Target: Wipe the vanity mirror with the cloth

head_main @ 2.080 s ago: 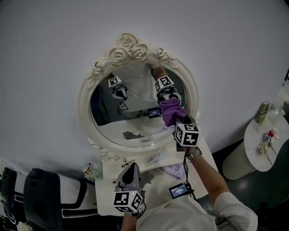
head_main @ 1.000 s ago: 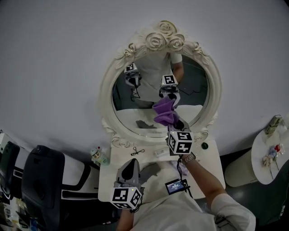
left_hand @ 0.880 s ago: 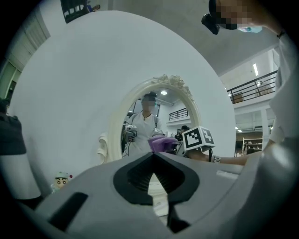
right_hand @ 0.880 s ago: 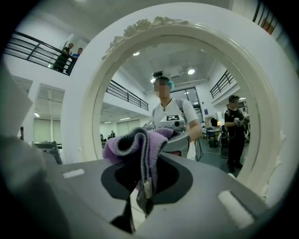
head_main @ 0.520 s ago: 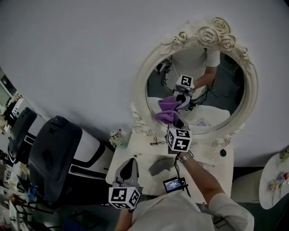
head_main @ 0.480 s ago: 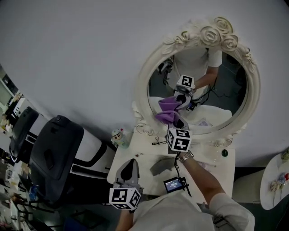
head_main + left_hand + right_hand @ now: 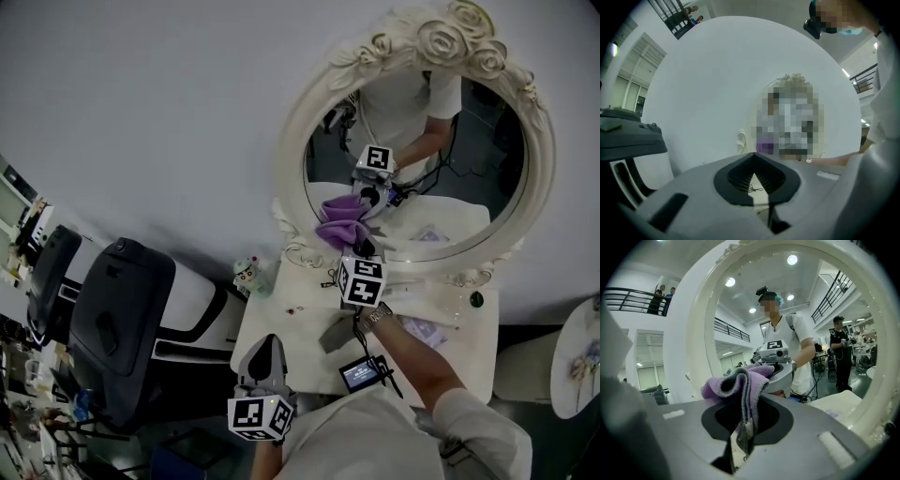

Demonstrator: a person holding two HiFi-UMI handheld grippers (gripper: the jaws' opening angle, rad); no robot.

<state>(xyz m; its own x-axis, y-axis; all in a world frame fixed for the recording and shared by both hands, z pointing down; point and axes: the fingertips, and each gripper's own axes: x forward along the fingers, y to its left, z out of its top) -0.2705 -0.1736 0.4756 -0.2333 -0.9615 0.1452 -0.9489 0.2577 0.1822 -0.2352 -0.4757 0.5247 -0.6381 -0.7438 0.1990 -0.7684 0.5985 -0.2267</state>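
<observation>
The oval vanity mirror with its white rose-carved frame [image 7: 292,150] stands at the back of the table, upper right in the head view. My right gripper [image 7: 352,247] is shut on a bunched purple cloth [image 7: 339,225] and holds it against the lower left of the glass. In the right gripper view the cloth [image 7: 737,380] hangs between the jaws of the right gripper [image 7: 745,427], with the frame [image 7: 696,338] arching around it. My left gripper [image 7: 263,360] hovers low over the table's front edge, shut and holding nothing; in its own view the left gripper [image 7: 753,176] faces the wall.
On the white vanity table [image 7: 281,323] stand a small figurine [image 7: 247,273], a grey flat item [image 7: 334,335] and a patterned pouch [image 7: 424,330]. A small screen [image 7: 357,373] hangs by a cable. A black chair [image 7: 112,319] stands left, and a round side table [image 7: 574,367] right.
The head view has swung left, so the mirror now sits at the upper right. The right gripper carried the cloth from the glass's right side to its lower left. The left gripper stayed low.
</observation>
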